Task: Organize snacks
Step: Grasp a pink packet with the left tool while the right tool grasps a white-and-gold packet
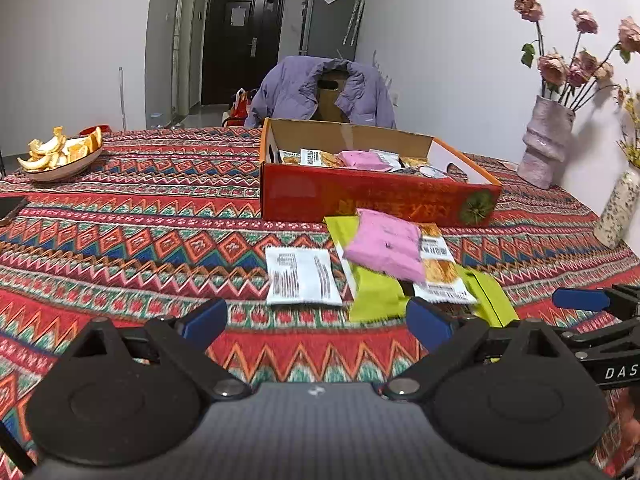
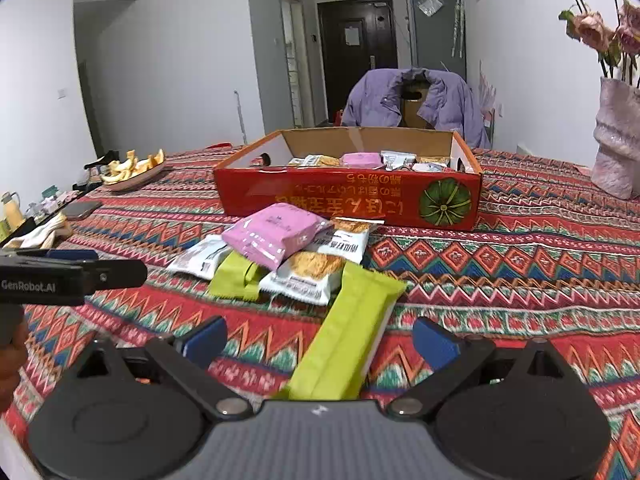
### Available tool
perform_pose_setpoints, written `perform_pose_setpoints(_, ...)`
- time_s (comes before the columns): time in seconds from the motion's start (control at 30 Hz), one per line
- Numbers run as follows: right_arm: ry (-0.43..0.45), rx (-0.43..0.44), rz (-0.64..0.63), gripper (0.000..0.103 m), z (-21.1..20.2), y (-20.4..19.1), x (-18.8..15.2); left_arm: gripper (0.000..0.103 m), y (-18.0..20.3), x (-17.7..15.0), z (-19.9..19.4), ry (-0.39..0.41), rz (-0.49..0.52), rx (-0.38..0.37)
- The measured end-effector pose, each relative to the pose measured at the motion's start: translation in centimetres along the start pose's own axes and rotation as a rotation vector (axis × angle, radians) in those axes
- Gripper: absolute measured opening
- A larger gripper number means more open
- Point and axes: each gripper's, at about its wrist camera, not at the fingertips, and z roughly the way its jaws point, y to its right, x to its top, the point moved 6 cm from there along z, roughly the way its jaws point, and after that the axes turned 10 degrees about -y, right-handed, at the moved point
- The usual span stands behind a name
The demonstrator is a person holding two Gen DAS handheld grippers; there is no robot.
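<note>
Left gripper and right gripper both hovering agape, empty, facing snack packets lying before red box on counter.

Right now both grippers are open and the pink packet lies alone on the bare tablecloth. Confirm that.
Not quite. The left gripper and right gripper are open, but the pink packet lies on top of the other snack packets in front of the red box, as the right wrist view shows.
</note>
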Motion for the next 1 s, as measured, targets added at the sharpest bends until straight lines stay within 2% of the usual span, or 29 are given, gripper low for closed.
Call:
perform_pose_setpoints(0.17, 0.050, -0.032, 0.022, 0.098, 0.8, 1.1, 2.6, 0.095, 2.4, 3.1, 3.9, 0.002, 0.056, -0.062)
perform_pose_setpoints(0.3, 0.039, -0.064, 0.061, 0.098, 1.7, 2.9, 3.6, 0.090, 5.5, 5.1, 7.2, 0.004, 0.155, -0.099)
perform_pose_setpoints(0.37, 0.029, -0.077, 0.077, 0.095, 2.2, 3.7, 3.6, 0.089, 6.7, 5.8, 9.1, -0.007, 0.195, -0.095)
perform_pose_setpoints(0.43, 0.018, -0.070, 0.087, 0.095, 2.6, 4.3, 3.6, 0.082, 7.0, 5.9, 10.2, -0.025, 0.204, -0.069)
perform_pose_setpoints(0.47, 0.018, -0.073, 0.089, 0.095, 2.9, 4.6, 3.7, 0.074, 7.0, 5.9, 10.7, -0.030, 0.202, -0.075)
perform_pose_setpoints(0.5, 0.016, -0.076, 0.089, 0.095, 3.2, 4.8, 3.9, 0.061, 6.8, 5.8, 11.0, -0.042, 0.196, -0.080)
perform_pose_setpoints(0.67, -0.012, -0.022, 0.104, 0.094, 6.4, 5.3, 5.7, 0.061, 4.5, 5.8, 9.6, -0.040, 0.094, -0.137)
perform_pose_setpoints(0.8, -0.060, 0.015, 0.095, 0.093, 11.0, 3.8, 7.9, 0.061, 1.0, 5.9, 7.0, -0.025, -0.020, -0.107)
perform_pose_setpoints(0.9, -0.087, -0.004, 0.070, 0.082, 13.7, 2.6, 8.9, 0.061, -1.8, 5.5, 5.5, -0.028, -0.074, -0.048)
perform_pose_setpoints(0.93, -0.086, -0.007, 0.069, 0.074, 14.1, 2.3, 9.2, 0.061, -2.4, 5.4, 5.0, -0.025, -0.083, -0.026)
perform_pose_setpoints(1.0, -0.087, -0.024, 0.058, 0.066, 14.5, 2.0, 9.6, 0.062, -3.4, 5.2, 4.5, -0.025, -0.093, 0.009)
